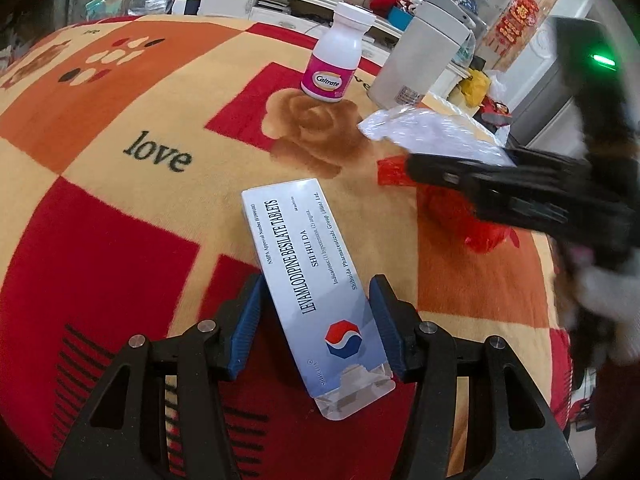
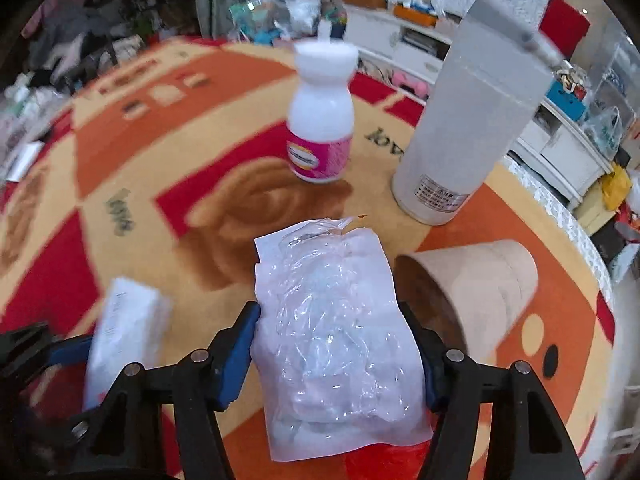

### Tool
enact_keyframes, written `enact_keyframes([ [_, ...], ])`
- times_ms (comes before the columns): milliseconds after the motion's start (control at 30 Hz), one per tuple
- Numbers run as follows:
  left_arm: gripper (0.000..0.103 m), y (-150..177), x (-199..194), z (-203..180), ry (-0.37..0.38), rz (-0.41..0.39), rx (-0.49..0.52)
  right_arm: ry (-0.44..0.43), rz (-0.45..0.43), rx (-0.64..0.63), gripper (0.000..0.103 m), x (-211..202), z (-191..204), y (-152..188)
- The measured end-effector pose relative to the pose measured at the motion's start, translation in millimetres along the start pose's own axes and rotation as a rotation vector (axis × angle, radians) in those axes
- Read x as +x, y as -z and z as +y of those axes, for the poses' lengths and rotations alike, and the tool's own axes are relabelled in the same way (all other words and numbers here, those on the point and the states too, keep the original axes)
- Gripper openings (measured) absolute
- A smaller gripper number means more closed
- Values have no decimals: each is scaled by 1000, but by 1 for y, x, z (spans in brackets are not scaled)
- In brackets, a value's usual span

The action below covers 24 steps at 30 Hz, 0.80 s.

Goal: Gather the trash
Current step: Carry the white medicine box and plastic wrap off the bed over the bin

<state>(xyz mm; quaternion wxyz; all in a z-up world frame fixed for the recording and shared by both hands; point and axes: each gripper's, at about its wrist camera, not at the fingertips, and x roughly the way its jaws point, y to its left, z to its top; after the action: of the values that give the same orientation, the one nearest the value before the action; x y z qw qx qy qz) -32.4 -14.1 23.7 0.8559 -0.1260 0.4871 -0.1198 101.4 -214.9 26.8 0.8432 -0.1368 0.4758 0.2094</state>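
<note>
Your left gripper (image 1: 316,312) clamps its jaws on the tablet box (image 1: 308,276); your right gripper (image 2: 332,336) has the plastic packet (image 2: 336,344) between its jaws, above the blanket-covered surface (image 1: 120,208). The paper cup (image 2: 476,292) lies tipped beside it.

hand-held gripper (image 1: 316,320) | black linkage arms | blue ribbed pads | silver pivot screws

Checked blanket (image 1: 120,128), white shelves (image 2: 560,144)
</note>
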Motion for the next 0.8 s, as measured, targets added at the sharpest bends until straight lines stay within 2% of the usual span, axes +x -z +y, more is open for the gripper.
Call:
enact_keyframes([
  [233, 51, 10, -7, -5, 32, 5, 5, -115, -101, 82, 65, -60, 0, 47],
  [333, 51, 18, -14, -14, 37, 3, 30, -125, -131, 137, 65, -75, -4, 66],
  [600, 51, 39, -27, -58, 73, 2, 106, -49, -136, 220, 65, -97, -20, 130],
  [800, 50, 57, -20, -97, 87, 33, 175, -16, -135, 287, 65, -107, -40, 170],
])
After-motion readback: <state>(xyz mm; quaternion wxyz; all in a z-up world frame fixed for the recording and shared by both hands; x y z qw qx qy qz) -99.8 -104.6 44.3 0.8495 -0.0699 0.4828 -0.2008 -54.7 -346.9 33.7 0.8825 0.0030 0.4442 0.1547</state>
